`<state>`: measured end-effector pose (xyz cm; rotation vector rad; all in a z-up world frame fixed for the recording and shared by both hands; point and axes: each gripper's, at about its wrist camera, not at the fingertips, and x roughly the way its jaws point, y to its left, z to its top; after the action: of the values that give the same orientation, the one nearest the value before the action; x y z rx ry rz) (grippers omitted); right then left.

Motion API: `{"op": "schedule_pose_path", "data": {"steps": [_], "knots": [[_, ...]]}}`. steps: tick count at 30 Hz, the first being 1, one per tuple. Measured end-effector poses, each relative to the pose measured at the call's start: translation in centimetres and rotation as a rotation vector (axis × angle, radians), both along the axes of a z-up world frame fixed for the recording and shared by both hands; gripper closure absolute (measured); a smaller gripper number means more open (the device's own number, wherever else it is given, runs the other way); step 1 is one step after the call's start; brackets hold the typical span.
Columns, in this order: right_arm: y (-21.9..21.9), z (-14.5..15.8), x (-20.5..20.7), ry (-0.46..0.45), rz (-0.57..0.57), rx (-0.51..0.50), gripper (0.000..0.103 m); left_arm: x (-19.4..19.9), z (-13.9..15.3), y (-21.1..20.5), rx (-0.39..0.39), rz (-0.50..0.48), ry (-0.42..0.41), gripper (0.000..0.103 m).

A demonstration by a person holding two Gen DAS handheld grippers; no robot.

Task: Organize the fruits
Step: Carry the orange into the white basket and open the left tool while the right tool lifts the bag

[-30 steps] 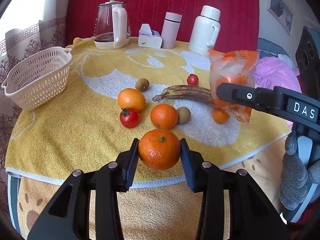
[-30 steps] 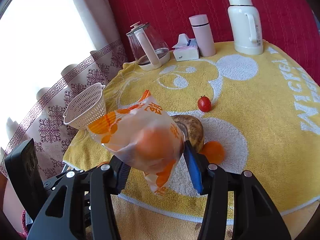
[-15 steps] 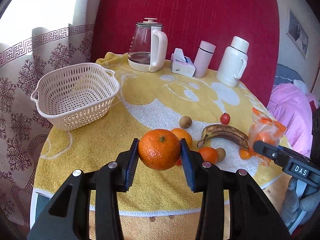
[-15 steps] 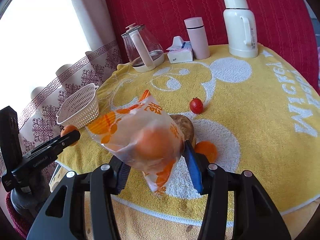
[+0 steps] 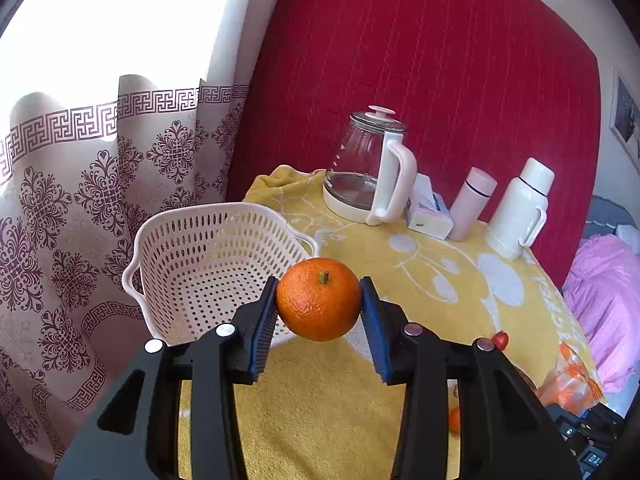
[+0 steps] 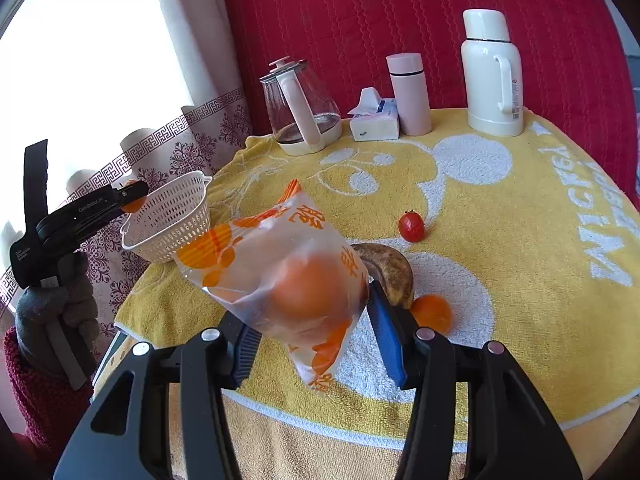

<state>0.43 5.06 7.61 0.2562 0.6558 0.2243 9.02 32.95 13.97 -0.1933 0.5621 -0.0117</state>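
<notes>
Orange [image 5: 319, 305] sat pinched in the left gripper [image 5: 319, 312] by the empty basket [image 5: 208, 256], seemingly for dropping in; the right gripper [image 6: 308, 312] clamped a bagged fruit [image 6: 280, 268] above the table [image 6: 520, 240].

A round orange [image 5: 319, 305] with a short green stem, stem up, sits clamped just beside the rim of an empty, perforated cream basket [image 5: 208, 256]. A printed translucent bag [image 6: 280, 276] holds another orange; a spotted banana [image 6: 390, 270], small orange [image 6: 432, 312] and red tomato [image 6: 411, 225] lie on the yellow towel.

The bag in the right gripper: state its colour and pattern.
The bag is translucent white plastic printed with orange shapes and characters, clearest in the right wrist view.
</notes>
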Motion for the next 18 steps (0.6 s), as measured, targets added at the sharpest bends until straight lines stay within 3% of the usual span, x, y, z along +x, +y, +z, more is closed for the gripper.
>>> {"op": "schedule_pose_path", "data": {"steps": [6, 10, 14, 18], "knots": [[0.7, 0.0, 1.1, 0.014, 0.001, 0.011, 0.052, 2.9, -1.8, 3.5, -0.007, 0.096, 0.053, 0.061], [1.6, -0.3, 2.1, 0.041, 0.022, 0.034, 0.052, 3.8, -3.1, 4.7, -0.012, 0.105, 0.09, 0.061], [3.0, -0.3, 2.9, 0.051, 0.049, 0.037, 0.052, 3.9, -3.3, 5.8, -0.063, 0.118, 0.1, 0.038], [4.5, 0.1, 3.7, 0.052, 0.083, 0.031, 0.052, 3.3, -2.3, 6.8, -0.078, 0.144, 0.078, 0.032]]}}
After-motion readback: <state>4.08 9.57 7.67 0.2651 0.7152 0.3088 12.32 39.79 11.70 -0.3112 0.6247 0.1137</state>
